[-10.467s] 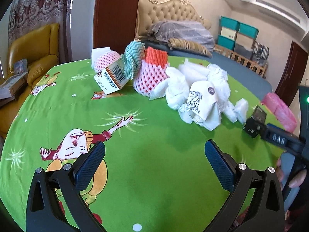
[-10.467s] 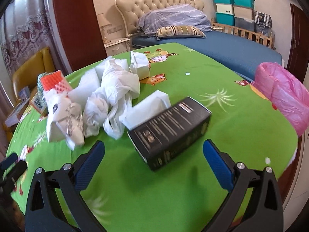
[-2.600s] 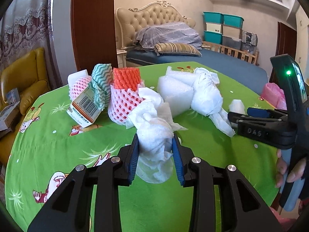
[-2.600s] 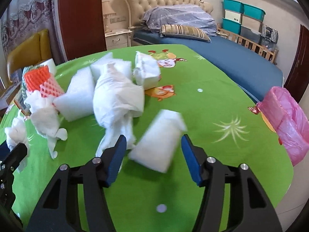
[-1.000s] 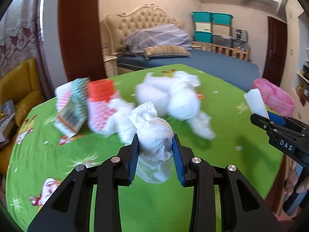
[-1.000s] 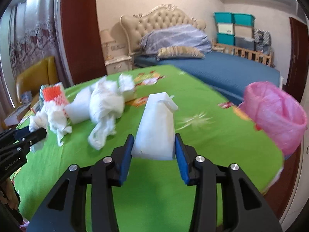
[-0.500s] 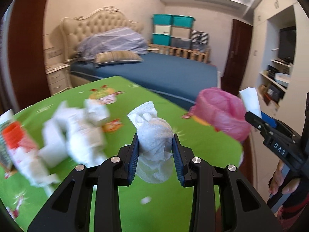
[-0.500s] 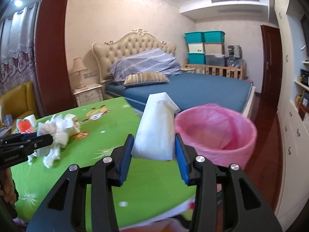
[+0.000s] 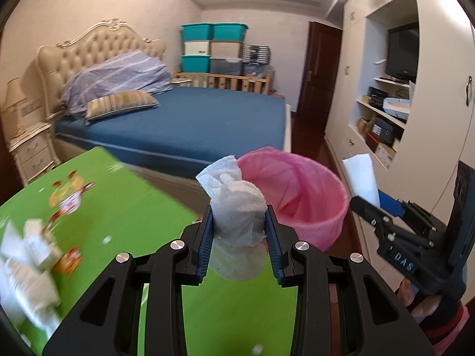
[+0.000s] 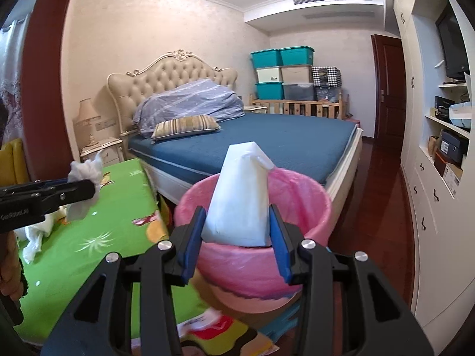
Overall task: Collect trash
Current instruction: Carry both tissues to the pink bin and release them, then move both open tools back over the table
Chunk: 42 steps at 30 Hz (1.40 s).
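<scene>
Clearly both loads are at the drop-off stage: the right gripper (image 10: 236,237) is clamped on a white foam block (image 10: 240,195) that sits in front of the mouth of the pink-lined trash bin (image 10: 308,207), while the left gripper (image 9: 239,234) squeezes a crumpled white paper wad (image 9: 236,207) above the edge of the green tablecloth (image 9: 98,207), with the bin's rim (image 9: 332,198) just beyond and to the right. By my judgement the next move calls for carrying each piece fully over the opening and then spreading the fingers so it falls inside; the right one looks closer to that point, and the left needs more travel to the right. More white scraps (image 9: 26,264) lie on the cloth at the left, badly smeared by motion, so their number and kind cannot be told. Inside the bin little shows, since the foam block covers most of the opening in the right view. Below the bin something printed and colourful (image 10: 219,326) is blurred and cut off by the gripper body.
</scene>
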### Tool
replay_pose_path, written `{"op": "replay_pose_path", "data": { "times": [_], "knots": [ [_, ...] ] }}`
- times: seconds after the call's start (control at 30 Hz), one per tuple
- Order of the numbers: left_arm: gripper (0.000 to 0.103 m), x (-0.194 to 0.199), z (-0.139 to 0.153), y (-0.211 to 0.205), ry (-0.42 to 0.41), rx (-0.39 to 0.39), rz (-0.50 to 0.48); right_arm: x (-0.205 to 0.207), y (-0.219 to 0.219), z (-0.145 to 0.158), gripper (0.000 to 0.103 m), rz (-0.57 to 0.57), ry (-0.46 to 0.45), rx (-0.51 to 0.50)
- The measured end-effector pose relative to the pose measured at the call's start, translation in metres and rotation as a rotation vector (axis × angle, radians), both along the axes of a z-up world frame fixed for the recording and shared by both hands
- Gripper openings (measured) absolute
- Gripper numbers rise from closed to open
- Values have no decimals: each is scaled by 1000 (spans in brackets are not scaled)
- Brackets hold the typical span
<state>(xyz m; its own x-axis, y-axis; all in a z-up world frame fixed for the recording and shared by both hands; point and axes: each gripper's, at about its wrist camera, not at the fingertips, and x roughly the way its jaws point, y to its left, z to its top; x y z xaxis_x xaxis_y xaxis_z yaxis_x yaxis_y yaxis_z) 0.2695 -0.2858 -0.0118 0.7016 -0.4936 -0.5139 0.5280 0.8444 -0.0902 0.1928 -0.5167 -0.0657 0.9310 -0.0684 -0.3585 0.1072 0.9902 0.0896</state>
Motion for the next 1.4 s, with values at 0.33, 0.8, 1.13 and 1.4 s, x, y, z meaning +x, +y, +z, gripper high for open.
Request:
{"op": "replay_pose_path", "data": {
  "times": [0.33, 0.8, 1.13, 1.4],
  "knots": [
    [33, 67, -4, -87, 79, -19, -74, 47, -34, -13, 42, -12, 41, -4],
    [88, 83, -11, -97, 75, -45, -36, 44, -52, -22, 71, -33, 26, 11],
    [96, 5, -1, -15, -69, 87, 49, -3, -7, 4, 77, 27, -15, 38],
    [96, -54, -5, 90, -129, 187, 197, 8, 93, 10, 77, 194, 25, 9]
  ]
}}
